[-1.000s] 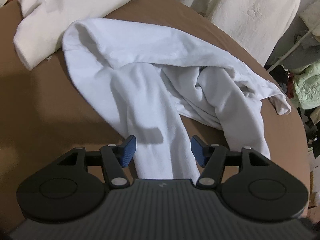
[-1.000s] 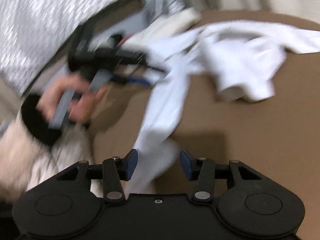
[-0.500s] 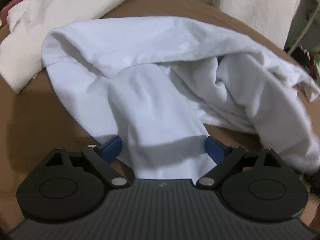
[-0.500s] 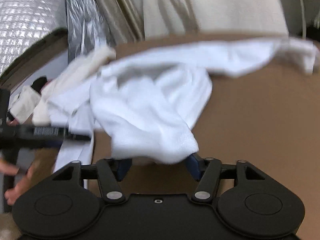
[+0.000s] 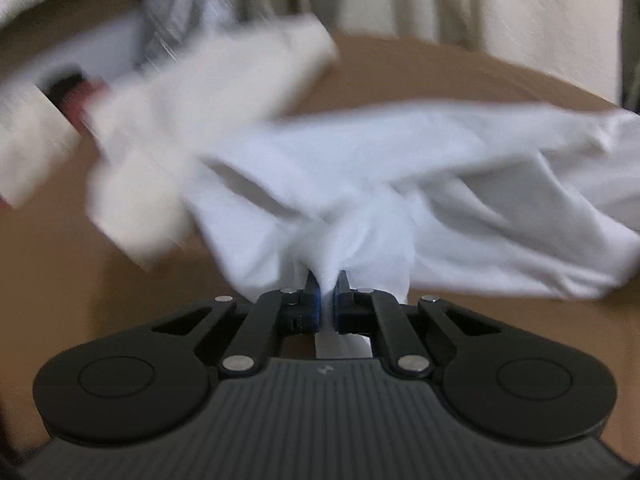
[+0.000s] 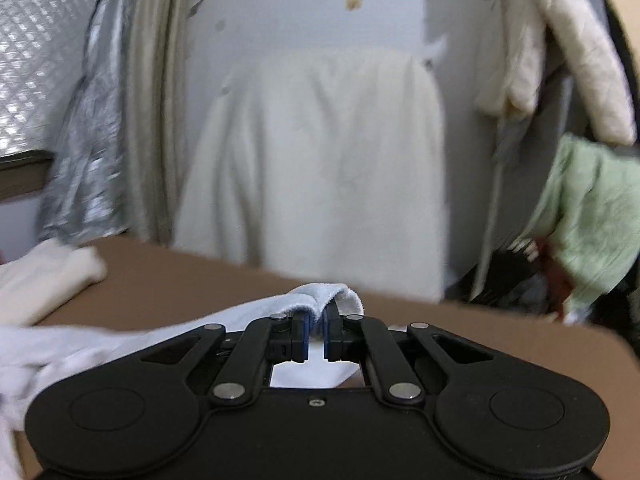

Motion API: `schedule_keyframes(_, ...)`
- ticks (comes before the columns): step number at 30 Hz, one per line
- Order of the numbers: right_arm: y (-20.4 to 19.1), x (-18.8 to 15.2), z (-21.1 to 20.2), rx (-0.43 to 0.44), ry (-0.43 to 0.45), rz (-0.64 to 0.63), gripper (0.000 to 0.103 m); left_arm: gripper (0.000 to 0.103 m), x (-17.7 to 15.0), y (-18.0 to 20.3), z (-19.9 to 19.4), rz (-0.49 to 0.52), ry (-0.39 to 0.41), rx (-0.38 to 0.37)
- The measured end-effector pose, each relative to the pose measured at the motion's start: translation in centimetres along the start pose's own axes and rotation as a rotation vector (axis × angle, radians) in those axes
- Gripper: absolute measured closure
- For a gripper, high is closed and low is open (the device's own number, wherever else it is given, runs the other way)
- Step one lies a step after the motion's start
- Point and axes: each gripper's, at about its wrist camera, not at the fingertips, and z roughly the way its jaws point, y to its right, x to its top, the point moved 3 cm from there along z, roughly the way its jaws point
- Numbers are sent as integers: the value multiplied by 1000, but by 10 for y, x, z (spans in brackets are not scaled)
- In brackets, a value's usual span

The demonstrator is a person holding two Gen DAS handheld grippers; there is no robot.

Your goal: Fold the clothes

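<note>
White garment bunches between both tools' pinching blue pads, left and right.

Motion blurs the cream garment; the white garment is cut off.

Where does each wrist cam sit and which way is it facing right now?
Left wrist: on the left gripper, angled down at the brown table; jaws just closed, pinching the white garment; no hand visible.
Right wrist: on the right gripper, near level, facing a cream cloth hanging beyond the table; jaws just closed on the garment's edge; no hand visible.
Shared: the white garment, the table, the cream folded cloth.
</note>
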Motion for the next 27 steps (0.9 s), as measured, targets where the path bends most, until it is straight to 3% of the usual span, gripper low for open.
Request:
schedule_keyframes(2, 6, 16, 12, -55, 29, -44, 97, 97, 10, -15, -6, -8, 70, 81)
schedule_keyframes(5, 10, 44, 45, -116, 54, -116, 97, 97, 11, -36, -2, -45, 68, 129)
schedule_keyframes(8, 17, 51, 89, -154, -61, -123, 93, 97, 10, -56, 6, -87, 40, 173)
schedule_keyframes(11, 21, 36, 112, -119, -210, -54, 70, 95, 10, -79, 13, -162, 11, 184)
schedule_keyframes(14, 22, 4, 88, -87, -224, 57, 47, 95, 15, -94, 7, -231, 53, 191)
schedule_keyframes(19, 24, -64, 19, -45, -216, 264, 39, 95, 21, -101, -23, -272, 169, 169)
schedule_keyframes(22, 20, -111, 2, -53, -335, 337, 38, 96, 23, -94, -25, -240, 187, 155)
schedule_keyframes(24, 14, -120, 2, 42, -420, 395, 38, 97, 25, -93, -26, -242, 197, 137)
schedule_keyframes(27, -15, -118, -11, 199, -436, 420, 38, 97, 27, -92, -34, -241, 237, 118)
